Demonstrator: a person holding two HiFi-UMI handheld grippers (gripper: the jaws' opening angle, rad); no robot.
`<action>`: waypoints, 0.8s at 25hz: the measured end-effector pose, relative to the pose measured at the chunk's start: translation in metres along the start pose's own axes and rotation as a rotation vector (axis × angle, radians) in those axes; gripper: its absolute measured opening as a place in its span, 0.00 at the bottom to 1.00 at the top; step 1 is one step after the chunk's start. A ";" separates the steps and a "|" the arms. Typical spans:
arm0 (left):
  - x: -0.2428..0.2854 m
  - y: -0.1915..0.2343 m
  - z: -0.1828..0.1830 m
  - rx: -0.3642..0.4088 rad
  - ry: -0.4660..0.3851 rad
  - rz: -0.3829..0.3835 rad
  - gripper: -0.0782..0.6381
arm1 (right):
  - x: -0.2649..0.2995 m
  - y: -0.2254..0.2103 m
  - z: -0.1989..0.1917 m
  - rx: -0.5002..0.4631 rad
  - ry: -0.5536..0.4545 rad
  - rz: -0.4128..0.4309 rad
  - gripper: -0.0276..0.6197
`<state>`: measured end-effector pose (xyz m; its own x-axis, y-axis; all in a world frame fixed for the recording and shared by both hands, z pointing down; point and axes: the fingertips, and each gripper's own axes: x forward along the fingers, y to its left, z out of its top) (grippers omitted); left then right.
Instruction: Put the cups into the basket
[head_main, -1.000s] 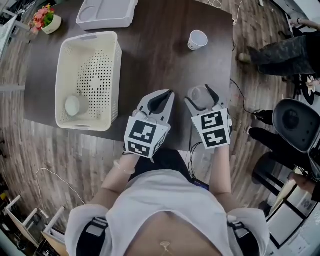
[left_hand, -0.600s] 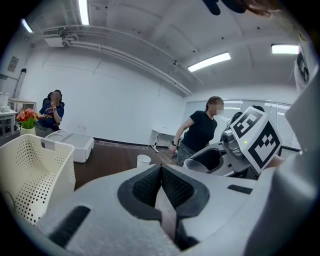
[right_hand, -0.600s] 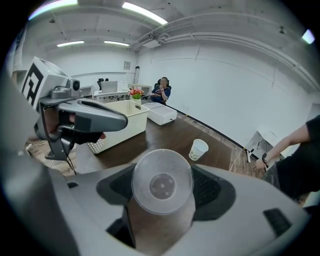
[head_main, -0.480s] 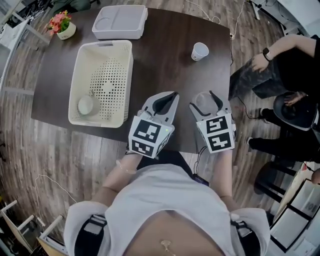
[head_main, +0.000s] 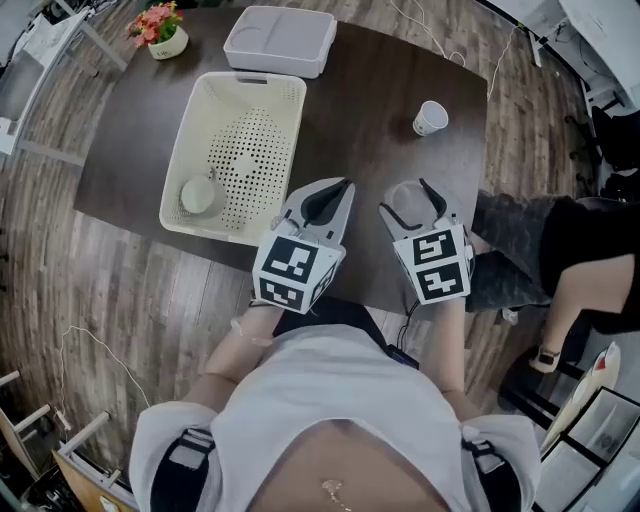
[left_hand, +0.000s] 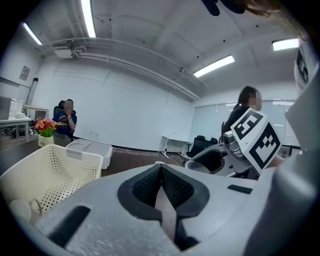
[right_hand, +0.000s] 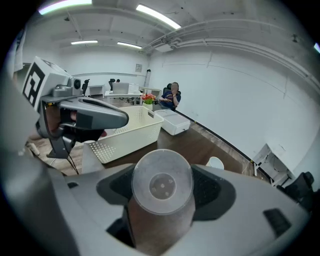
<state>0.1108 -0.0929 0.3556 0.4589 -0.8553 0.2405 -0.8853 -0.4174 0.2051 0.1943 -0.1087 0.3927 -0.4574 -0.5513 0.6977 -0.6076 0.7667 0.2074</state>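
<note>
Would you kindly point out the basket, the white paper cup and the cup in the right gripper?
basket (head_main: 188, 150): head view, on its left wall.
white paper cup (head_main: 430, 118): head view, on its middle.
translucent cup (right_hand: 162, 187): right gripper view, on its round base.

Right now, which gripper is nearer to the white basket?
Left. The left gripper hangs just off the basket's near right corner; the right gripper, shut on a clear cup, is farther right, beyond the left one.
</note>
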 end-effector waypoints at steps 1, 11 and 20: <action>-0.006 0.008 0.001 -0.004 -0.003 0.019 0.12 | 0.004 0.005 0.007 -0.011 -0.006 0.011 0.55; -0.075 0.105 0.005 -0.057 -0.050 0.255 0.12 | 0.053 0.079 0.084 -0.173 -0.064 0.174 0.55; -0.146 0.170 -0.001 -0.117 -0.087 0.435 0.12 | 0.083 0.169 0.140 -0.338 -0.104 0.340 0.55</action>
<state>-0.1063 -0.0388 0.3568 0.0341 -0.9682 0.2480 -0.9775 0.0193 0.2099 -0.0368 -0.0709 0.3898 -0.6658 -0.2681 0.6963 -0.1759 0.9633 0.2027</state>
